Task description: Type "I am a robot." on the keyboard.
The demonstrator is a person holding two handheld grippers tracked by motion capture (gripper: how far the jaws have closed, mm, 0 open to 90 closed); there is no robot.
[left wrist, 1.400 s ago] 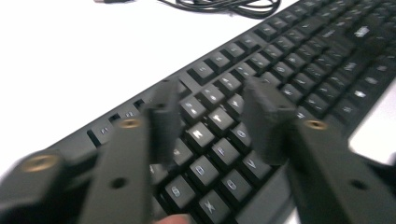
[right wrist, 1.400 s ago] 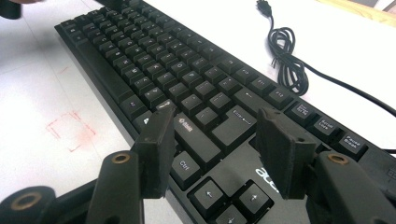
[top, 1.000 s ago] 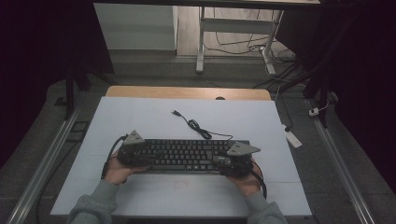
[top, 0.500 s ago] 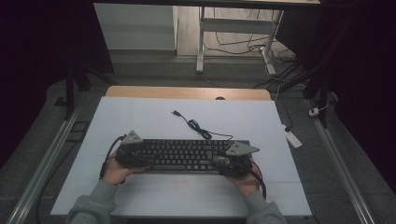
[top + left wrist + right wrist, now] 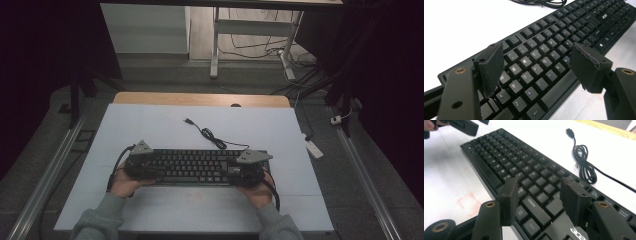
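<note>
A black keyboard [image 5: 195,166] lies across the near part of the white mat [image 5: 150,125]. Its cable [image 5: 210,135] coils behind it, with the plug lying loose. My left gripper [image 5: 142,162] is at the keyboard's left end. In the left gripper view its pads [image 5: 490,67] stand wide apart just above the letter keys [image 5: 536,67]; the jaws have just been opening and press on nothing. My right gripper [image 5: 247,167] is at the right end. Its pads [image 5: 509,200] have closed slightly but stay apart over the keys [image 5: 540,200], gripping nothing.
A wooden table edge [image 5: 200,99] shows beyond the mat. A white power strip [image 5: 314,148] lies on the floor to the right. Metal rails [image 5: 45,185] run along both sides. A faint red square [image 5: 469,203] is marked on the mat in front of the keyboard.
</note>
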